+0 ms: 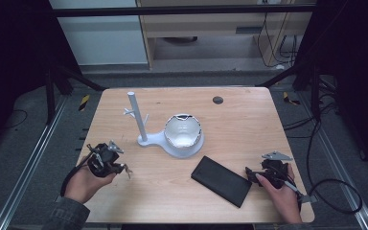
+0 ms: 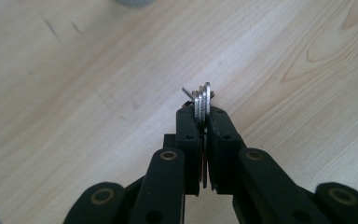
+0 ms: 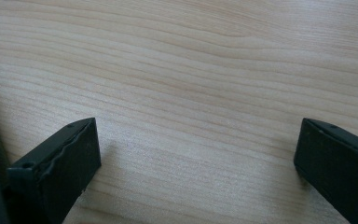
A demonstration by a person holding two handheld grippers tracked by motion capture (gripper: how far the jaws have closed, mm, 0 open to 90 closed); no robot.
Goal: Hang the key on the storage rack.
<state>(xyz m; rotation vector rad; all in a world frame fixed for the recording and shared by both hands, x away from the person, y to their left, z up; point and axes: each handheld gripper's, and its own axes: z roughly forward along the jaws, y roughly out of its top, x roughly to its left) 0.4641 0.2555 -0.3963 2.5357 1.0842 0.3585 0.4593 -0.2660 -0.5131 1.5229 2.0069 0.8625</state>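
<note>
A bunch of flat metal keys (image 2: 204, 95) stands on edge between the black jaws of my left gripper (image 2: 203, 119), which is shut on it above the wooden table. From above, that gripper (image 1: 120, 167) hovers near the table's left front, the keys (image 1: 126, 169) poking out to its right. My right gripper (image 1: 253, 175) rests at the front right, just right of a black flat slab (image 1: 222, 180). In the right gripper view its jaws (image 3: 196, 154) stand wide apart over bare wood, with nothing between them.
A white stand with a post and short branches (image 1: 135, 115) rises mid-table. Its base carries a white bowl (image 1: 183, 132). A dark round hole (image 1: 217, 100) marks the far side of the table (image 1: 249, 124). Cables trail off the right edge.
</note>
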